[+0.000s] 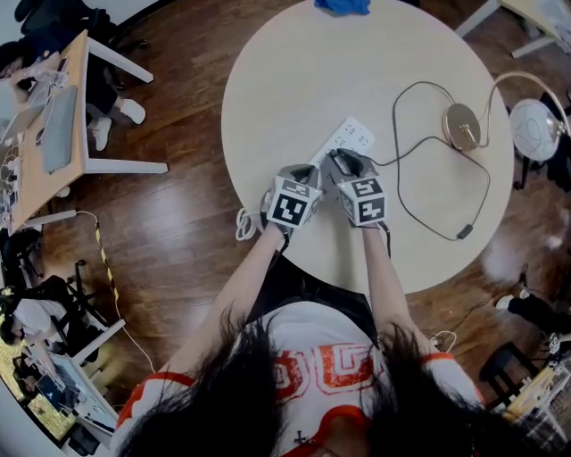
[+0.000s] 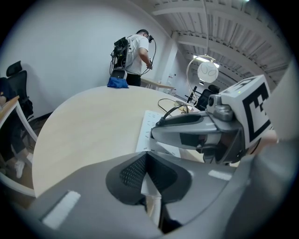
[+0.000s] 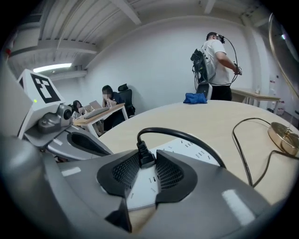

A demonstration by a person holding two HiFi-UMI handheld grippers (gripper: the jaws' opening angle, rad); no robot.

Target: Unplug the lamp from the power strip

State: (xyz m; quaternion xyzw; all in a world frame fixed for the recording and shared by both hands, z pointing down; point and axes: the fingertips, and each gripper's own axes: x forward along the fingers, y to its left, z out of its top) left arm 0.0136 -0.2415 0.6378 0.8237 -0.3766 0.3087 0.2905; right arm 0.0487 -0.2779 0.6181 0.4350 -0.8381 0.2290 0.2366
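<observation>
A white power strip [image 1: 351, 138] lies on the round table [image 1: 294, 80]. My left gripper [image 1: 308, 171] sits at the strip's near end, and its pads [image 2: 135, 170] are shut on that white end. My right gripper [image 1: 344, 162] is close beside it on the right. In the right gripper view the lamp's black plug [image 3: 141, 149] stands in the strip [image 3: 187, 149], and the right gripper [image 3: 145, 158] has its pads pressed on both sides of it. The black cord [image 1: 419, 210] loops to the lamp's gold base [image 1: 461, 125]; its white round head [image 1: 533, 129] hangs past the table edge.
A blue cloth [image 1: 342, 6] lies at the table's far edge. The strip's white cable [image 1: 244, 223] coils off the near-left rim. A desk [image 1: 53, 125] with seated people stands at left. A person [image 2: 135, 51] stands beyond the table.
</observation>
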